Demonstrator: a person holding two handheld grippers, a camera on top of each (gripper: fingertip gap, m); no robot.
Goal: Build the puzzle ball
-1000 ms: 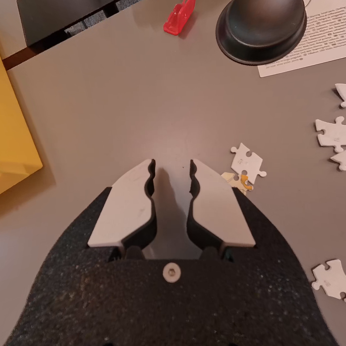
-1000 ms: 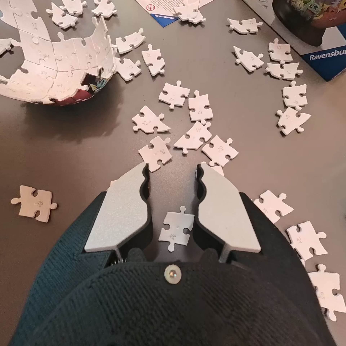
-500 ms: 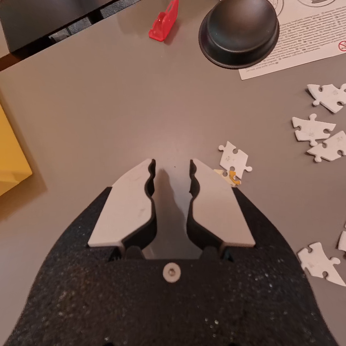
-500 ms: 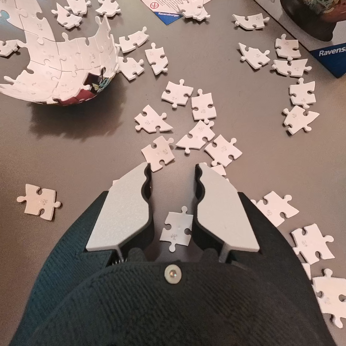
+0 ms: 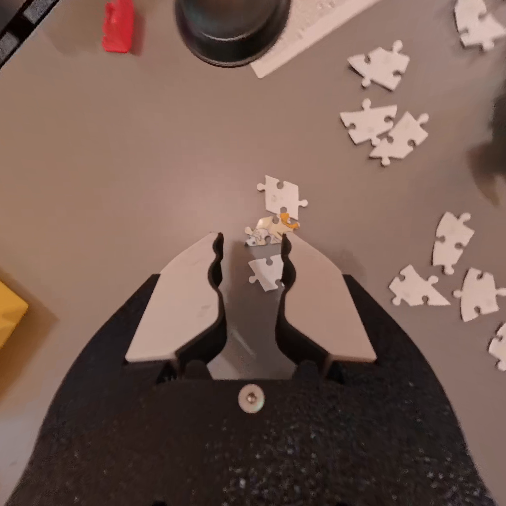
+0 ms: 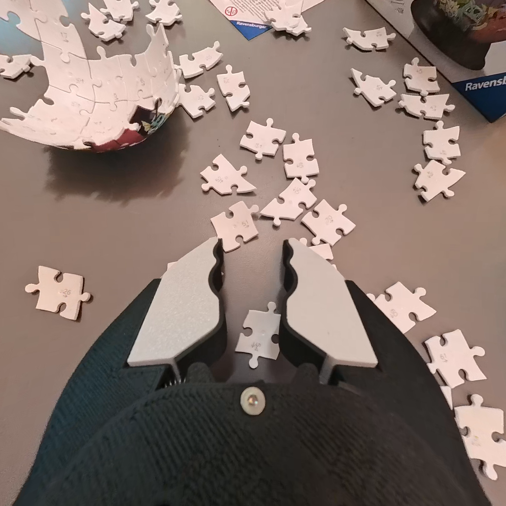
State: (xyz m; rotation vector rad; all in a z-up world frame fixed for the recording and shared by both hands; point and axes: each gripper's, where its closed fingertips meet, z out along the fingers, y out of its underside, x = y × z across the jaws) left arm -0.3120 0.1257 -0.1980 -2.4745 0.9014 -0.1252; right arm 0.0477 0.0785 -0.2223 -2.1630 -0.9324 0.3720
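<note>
The half-built puzzle ball (image 6: 90,85) lies at the far left like an open bowl, white inside and coloured outside. My right gripper (image 6: 252,243) is open above the grey table. A white piece (image 6: 258,336) shows deep between its fingers, its right edge hidden by the right finger. Another white piece (image 6: 235,226) lies just ahead of the left fingertip. My left gripper (image 5: 252,238) is open and empty. A picture-side-up piece (image 5: 269,231) lies just ahead of its tips, a white piece (image 5: 282,200) beyond it and another white piece (image 5: 267,273) between the fingers.
Several loose white pieces lie scattered ahead and to the right in both views. One piece (image 6: 59,291) lies alone at the left. The puzzle box (image 6: 465,49) and a leaflet (image 6: 254,13) are at the back. A black dome stand (image 5: 232,30), a red object (image 5: 117,27) and a yellow block (image 5: 8,309) show in the left wrist view. One gripper's finger ends stand about 35 cm off the other's. From the left gripper's tips to the red object (image 5: 117,27) is close to 20 cm.
My left gripper has moved right and forward, so the picture-side-up piece now lies just ahead of its tips. My right gripper has barely shifted and its jaws have narrowed slightly.
</note>
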